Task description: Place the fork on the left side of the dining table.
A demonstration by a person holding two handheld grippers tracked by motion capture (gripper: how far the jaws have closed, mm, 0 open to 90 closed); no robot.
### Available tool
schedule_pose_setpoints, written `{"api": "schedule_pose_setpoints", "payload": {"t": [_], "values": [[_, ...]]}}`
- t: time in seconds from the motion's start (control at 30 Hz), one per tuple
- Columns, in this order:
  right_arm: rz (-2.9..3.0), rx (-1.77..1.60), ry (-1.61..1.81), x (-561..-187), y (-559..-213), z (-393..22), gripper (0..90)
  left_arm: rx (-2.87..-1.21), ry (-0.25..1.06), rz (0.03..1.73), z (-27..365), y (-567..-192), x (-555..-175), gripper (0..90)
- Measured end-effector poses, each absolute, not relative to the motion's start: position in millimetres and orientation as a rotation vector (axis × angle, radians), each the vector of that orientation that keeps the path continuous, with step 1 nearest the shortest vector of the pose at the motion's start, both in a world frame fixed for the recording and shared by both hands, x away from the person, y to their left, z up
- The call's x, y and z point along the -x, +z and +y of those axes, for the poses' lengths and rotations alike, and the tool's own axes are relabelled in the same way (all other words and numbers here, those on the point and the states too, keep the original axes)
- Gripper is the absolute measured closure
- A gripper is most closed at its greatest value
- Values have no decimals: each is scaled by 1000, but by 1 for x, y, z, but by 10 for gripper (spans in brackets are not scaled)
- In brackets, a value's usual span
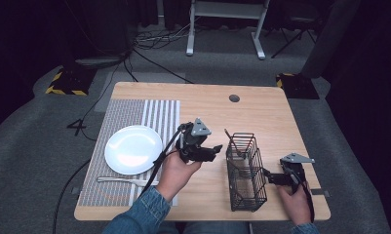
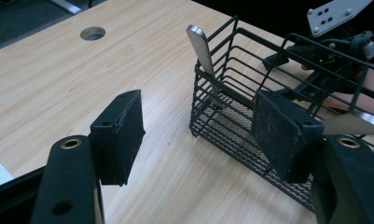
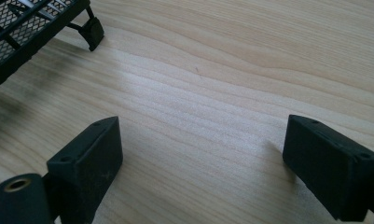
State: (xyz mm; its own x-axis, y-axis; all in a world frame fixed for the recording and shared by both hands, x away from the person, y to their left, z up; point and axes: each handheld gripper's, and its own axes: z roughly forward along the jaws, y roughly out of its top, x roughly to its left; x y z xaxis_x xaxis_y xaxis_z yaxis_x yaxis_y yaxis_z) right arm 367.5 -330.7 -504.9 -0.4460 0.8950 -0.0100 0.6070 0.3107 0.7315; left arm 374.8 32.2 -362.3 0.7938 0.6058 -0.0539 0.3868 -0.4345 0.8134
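Note:
A black wire basket (image 1: 245, 171) stands on the wooden table right of centre. A silver utensil handle (image 2: 201, 46) leans upright against its near corner, and another silver utensil end (image 2: 355, 122) pokes out at the right. My left gripper (image 1: 213, 150) hovers just left of the basket, and its jaws (image 2: 198, 133) stand open with nothing between them. My right gripper (image 1: 271, 176) rests low beside the basket's right side, open over bare wood (image 3: 201, 158). The basket's foot and mesh corner (image 3: 35, 23) lie ahead of it on the left.
A striped placemat (image 1: 129, 114) covers the table's left part, with a white plate (image 1: 133, 148) on it and a silver utensil (image 1: 122, 181) lying near the front edge. A round cable hole (image 1: 234, 98) sits at the table's back.

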Motion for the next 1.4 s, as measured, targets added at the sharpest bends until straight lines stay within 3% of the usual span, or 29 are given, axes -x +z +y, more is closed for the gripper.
{"api": "schedule_pose_setpoints", "payload": {"t": [0.43, 0.83, 1.4], "values": [[2167, -1334, 934, -368, -505, -331, 119, -2069, 271, 738, 10, -364, -387, 394], [2167, -1335, 933, -368, -505, -331, 119, -2046, 213, 778, 0, -365, -402, 616], [2167, -1333, 934, -368, -505, -331, 119, -2048, 154, 792, -6, -370, -411, 763]]}}
